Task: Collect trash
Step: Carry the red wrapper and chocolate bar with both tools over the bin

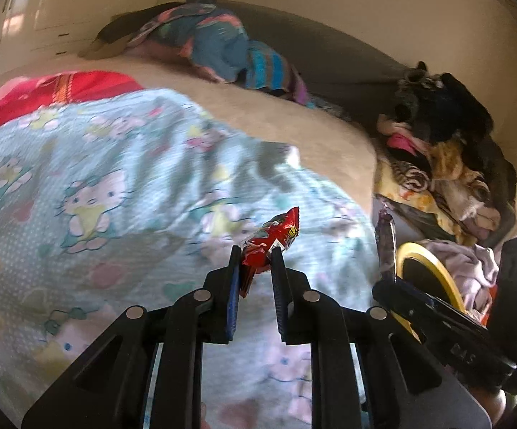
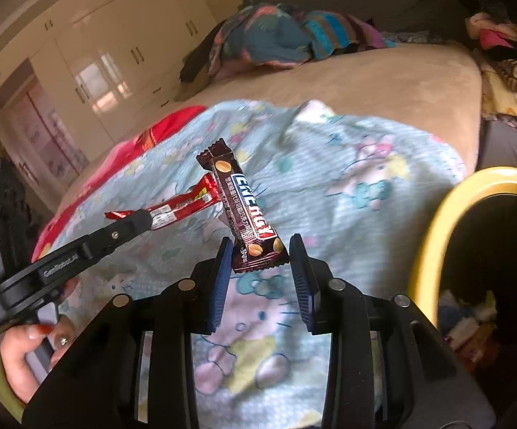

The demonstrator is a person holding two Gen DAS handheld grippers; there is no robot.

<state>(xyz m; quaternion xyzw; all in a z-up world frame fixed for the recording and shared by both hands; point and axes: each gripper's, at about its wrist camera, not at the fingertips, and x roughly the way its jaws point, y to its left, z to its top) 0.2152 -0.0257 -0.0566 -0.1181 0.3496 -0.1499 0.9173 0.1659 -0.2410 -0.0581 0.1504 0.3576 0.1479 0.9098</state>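
My left gripper [image 1: 255, 250] is shut on a red snack wrapper [image 1: 269, 246] and holds it above the Hello Kitty blanket [image 1: 115, 186]. The same wrapper [image 2: 183, 207] and left gripper [image 2: 129, 225] show in the right wrist view. My right gripper [image 2: 261, 246] holds a dark brown Energy bar wrapper [image 2: 249, 214] by its lower end; the jaws stand fairly wide with the wrapper between them. In the left wrist view the right gripper [image 1: 387, 282] shows at the right with the brown wrapper [image 1: 387, 243] upright. A yellow-rimmed bin [image 2: 433, 243] stands at the right.
The bed [image 2: 383, 82] holds crumpled colourful clothes [image 2: 276, 35] at the back and a red cloth [image 1: 61, 89] at the left. A pile of clothes [image 1: 448, 164] lies beside the bed. Cream wardrobes [image 2: 97, 53] stand behind. The bin [image 1: 433, 268] holds some trash.
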